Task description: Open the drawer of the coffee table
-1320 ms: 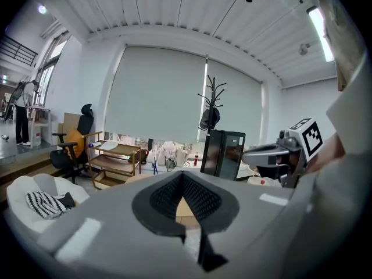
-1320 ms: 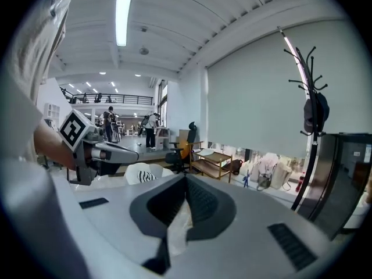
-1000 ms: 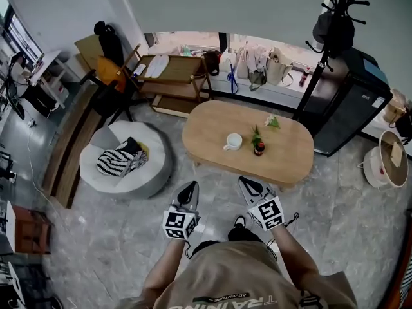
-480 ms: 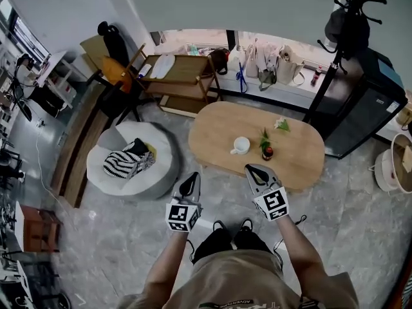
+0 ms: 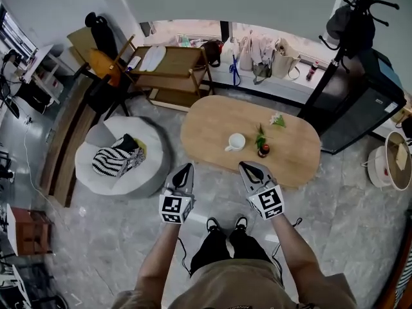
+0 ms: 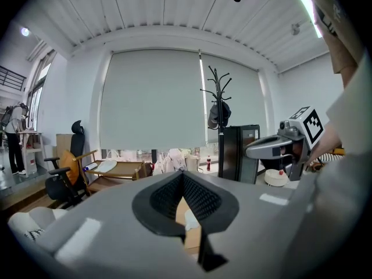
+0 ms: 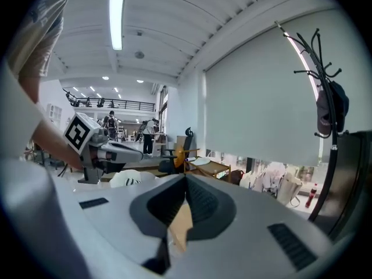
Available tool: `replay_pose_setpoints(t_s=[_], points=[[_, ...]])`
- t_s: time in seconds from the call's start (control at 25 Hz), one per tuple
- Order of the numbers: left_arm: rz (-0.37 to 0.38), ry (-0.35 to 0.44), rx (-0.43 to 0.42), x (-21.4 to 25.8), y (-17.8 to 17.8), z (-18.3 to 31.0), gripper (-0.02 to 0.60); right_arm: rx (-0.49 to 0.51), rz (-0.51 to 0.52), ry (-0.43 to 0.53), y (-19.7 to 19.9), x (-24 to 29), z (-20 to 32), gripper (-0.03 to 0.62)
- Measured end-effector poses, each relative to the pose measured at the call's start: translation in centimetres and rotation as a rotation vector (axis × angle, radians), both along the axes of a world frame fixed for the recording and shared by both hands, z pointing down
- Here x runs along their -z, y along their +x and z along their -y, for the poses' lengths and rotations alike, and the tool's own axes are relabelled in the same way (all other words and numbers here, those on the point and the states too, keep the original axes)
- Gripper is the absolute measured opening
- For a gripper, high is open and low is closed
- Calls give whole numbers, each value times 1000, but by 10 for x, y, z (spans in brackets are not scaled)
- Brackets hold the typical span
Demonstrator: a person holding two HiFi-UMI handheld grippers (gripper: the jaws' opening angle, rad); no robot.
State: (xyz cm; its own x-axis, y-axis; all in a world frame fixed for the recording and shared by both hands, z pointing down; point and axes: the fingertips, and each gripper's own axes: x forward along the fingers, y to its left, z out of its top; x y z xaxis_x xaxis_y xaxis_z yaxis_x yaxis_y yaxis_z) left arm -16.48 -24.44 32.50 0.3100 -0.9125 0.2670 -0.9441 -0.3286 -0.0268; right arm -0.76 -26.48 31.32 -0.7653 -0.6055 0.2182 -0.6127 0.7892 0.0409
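An oval wooden coffee table [image 5: 290, 153] stands just ahead of me, and no drawer shows from above. On it are a white cup [image 5: 235, 141] and a small vase with a plant [image 5: 261, 147]. My left gripper [image 5: 184, 170] is shut and empty, its tip just short of the table's near left edge. My right gripper [image 5: 247, 168] is also shut and empty, its tip at the table's near edge. In the left gripper view the jaws [image 6: 183, 174] meet, with pale table wood [image 6: 189, 228] behind the gap. The right gripper view shows the same closed jaws [image 7: 186, 177].
A round grey pouf [image 5: 151, 166] with a striped cushion sits left of the table. Behind it are a wooden trolley [image 5: 170, 69], a chair and bags along the window. A coat stand [image 5: 341, 50] and a black cabinet [image 5: 357, 108] stand at the right. My feet [image 5: 225, 225] are on grey marble floor.
Both grippers have moved forward to the table's near edge, still shut. The person has stepped closer to the table.
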Motion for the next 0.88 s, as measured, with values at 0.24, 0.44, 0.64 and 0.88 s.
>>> replay_pose_setpoints(t_s=[0.24, 0.44, 0.64, 0.88], points=[[0, -6, -2, -35, -5, 25, -9, -12, 12, 12, -4, -22, 28, 5], [-16, 1, -13, -73, -2, 40, -8, -51, 44, -4, -6, -69, 45, 5], [4, 15, -33, -140, -9, 45, -9, -54, 52, -12, -14, -136, 50, 5], [15, -11, -50, -243, -14, 32, -8, -25, 35, -48, -27, -237, 37, 5]])
